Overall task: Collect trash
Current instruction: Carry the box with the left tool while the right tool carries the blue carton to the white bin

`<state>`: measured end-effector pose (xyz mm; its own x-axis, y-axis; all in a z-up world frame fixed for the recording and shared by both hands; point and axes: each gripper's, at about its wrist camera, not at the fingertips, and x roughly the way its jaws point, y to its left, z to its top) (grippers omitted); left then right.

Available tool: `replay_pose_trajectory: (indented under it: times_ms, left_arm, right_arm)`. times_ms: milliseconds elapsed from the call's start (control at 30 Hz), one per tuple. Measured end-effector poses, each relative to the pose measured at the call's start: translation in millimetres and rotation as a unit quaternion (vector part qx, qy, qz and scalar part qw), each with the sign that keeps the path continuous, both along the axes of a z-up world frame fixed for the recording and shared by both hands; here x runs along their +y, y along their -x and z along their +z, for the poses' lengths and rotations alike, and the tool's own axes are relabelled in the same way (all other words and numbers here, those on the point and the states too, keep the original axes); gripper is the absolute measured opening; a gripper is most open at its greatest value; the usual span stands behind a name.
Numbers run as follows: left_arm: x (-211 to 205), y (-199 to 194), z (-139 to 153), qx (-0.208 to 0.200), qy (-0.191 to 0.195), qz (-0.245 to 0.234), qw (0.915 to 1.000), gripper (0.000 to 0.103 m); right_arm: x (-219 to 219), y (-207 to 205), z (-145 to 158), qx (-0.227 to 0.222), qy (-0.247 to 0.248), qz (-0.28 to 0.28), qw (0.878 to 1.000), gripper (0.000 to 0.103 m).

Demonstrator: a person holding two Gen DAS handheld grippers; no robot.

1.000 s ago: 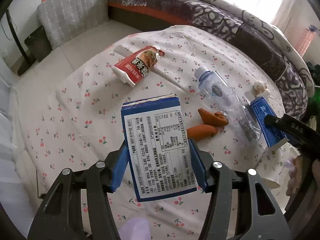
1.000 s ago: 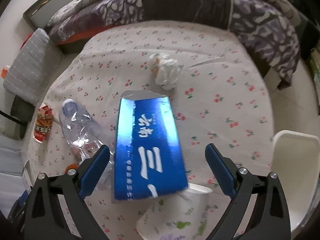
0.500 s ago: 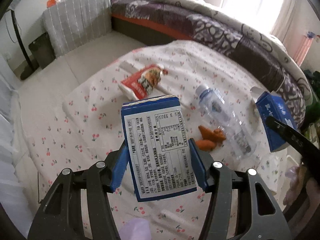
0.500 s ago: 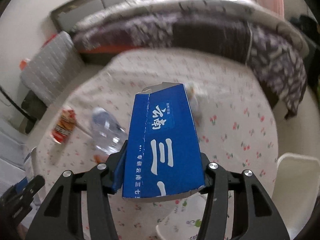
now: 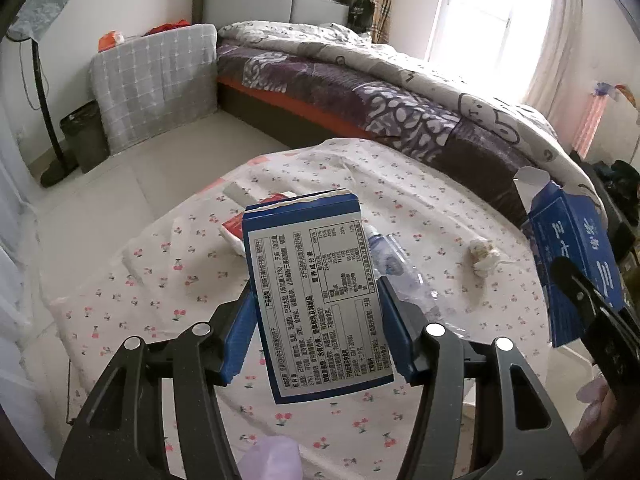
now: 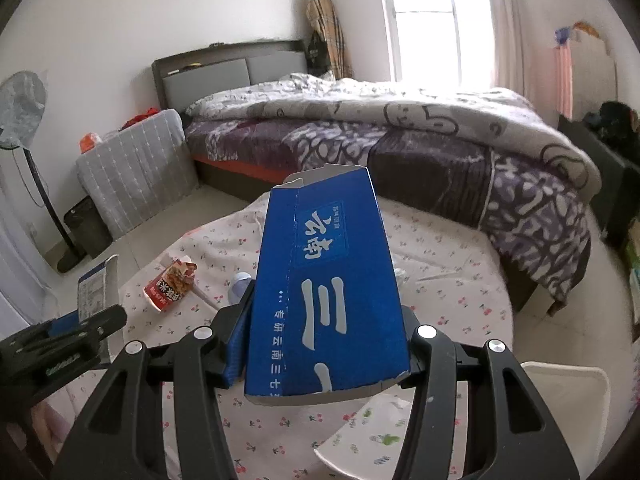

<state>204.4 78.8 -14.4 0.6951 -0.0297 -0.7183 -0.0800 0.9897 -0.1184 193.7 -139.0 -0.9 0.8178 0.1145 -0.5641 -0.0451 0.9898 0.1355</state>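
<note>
above the table (image 5: 132, 264), two grippers (image 5: 318, 312) (image 6: 324, 332) grip two boxes (image 5: 316, 296) (image 6: 328, 292).

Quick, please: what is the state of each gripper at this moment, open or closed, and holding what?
Left gripper: closed on the blue box with the white label.
Right gripper: closed on the blue carton.

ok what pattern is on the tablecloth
White tablecloth with small red cherry prints scattered all over, clearest in the left wrist view.
</note>
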Motion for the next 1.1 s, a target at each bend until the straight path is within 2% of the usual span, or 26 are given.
replay_pose_trajectory:
  times_ms: [467, 1100]
  left_arm:
    - [-43, 5, 5, -0.014, 0.006, -0.035, 0.9993, 0.055]
    - [-117, 14, -1, -0.015, 0.003, -0.107, 0.9941, 0.055]
  right_arm:
    - [-25, 31, 15, -0.023, 0.022, -0.009, 0.999, 0.053]
    - [-106, 62, 27, -0.014, 0.012, -0.087, 0.996, 0.053]
